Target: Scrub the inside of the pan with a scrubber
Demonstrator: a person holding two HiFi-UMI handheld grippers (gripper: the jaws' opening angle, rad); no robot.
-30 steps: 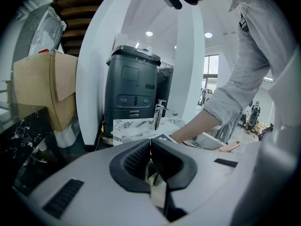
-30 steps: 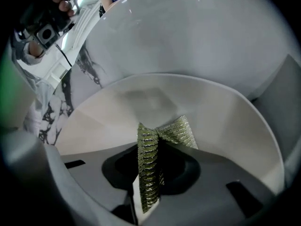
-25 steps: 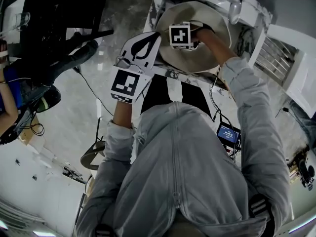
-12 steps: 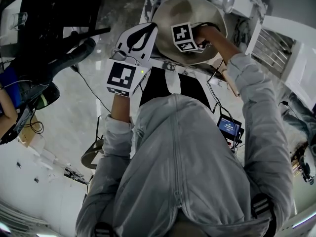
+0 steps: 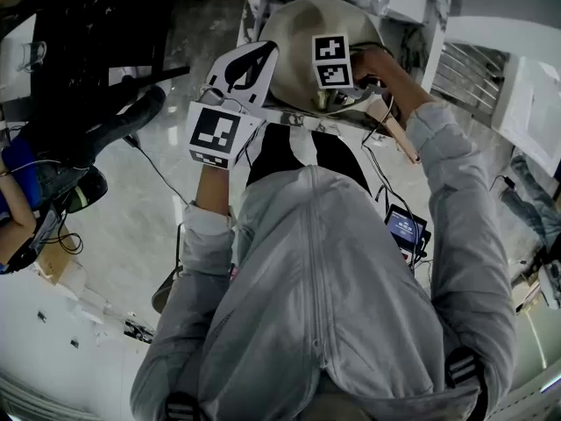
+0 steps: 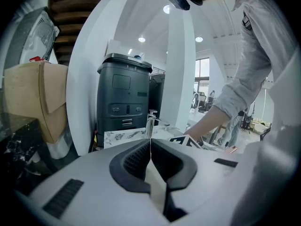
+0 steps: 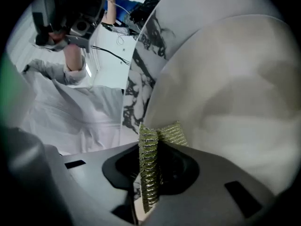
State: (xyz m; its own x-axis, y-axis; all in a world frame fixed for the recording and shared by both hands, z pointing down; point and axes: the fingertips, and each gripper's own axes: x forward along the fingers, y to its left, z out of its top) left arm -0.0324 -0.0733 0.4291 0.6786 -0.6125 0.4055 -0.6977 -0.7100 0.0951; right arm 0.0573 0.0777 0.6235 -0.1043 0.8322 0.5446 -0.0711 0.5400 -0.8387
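Right gripper view: my right tongs [image 7: 150, 149] are clenched on the scrubber [image 7: 149, 171], a greenish-gold mesh pad pinched edge-on between the two jaws. Its long axis runs along the jaws, away from the camera. The far end pokes out past the tips and folds over to the right, against the pale inner wall of the pan [image 7: 230, 93]. The pan fills most of the right half of this view. Its rim curves up beside the marbled surface [image 7: 141, 74] on the left.

From the head view, the pan sits on that surface in front of the person, open side up. The right tongs reach into its near side under their marker cube [image 5: 331, 60]. A brown handle [image 5: 394, 132] seems to run from the near rim back toward the person's right, though I can't see where it joins.

The left tongs [image 6: 150, 147] are closed with the jaws meeting along a thin line, and I see nothing between them. They hang at the pan's left edge, outside the bowl, pointing away from the person across the surface. Past their tips I make out a tap [image 6: 150, 122] and a dark bin [image 6: 123, 98] behind it.
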